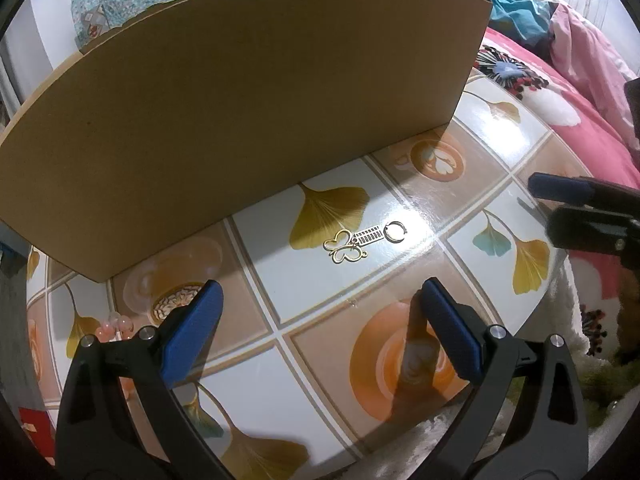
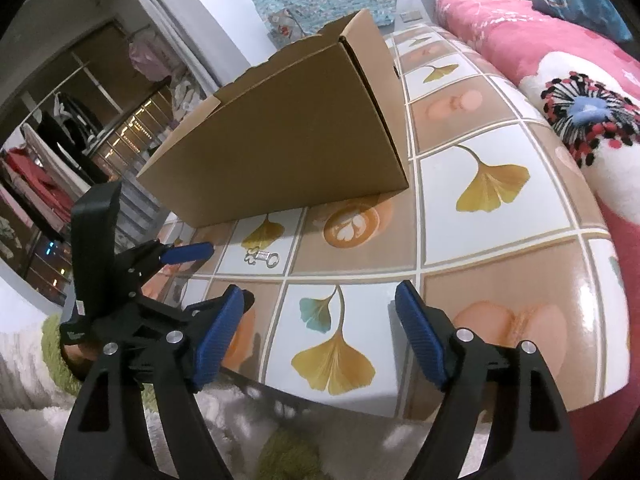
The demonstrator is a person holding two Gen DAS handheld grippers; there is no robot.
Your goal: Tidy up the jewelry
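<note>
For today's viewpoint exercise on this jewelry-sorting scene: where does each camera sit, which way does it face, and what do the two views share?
Left wrist: on the left gripper, tilted steeply down at the butterfly earring before the cardboard box; its own open jaws show, and the right gripper at the right edge.
Right wrist: on the right gripper, looking across the patterned table toward the box; its own open jaws show, and the left gripper on the left.
Shared: earring, box, table, pink bedding.
</note>
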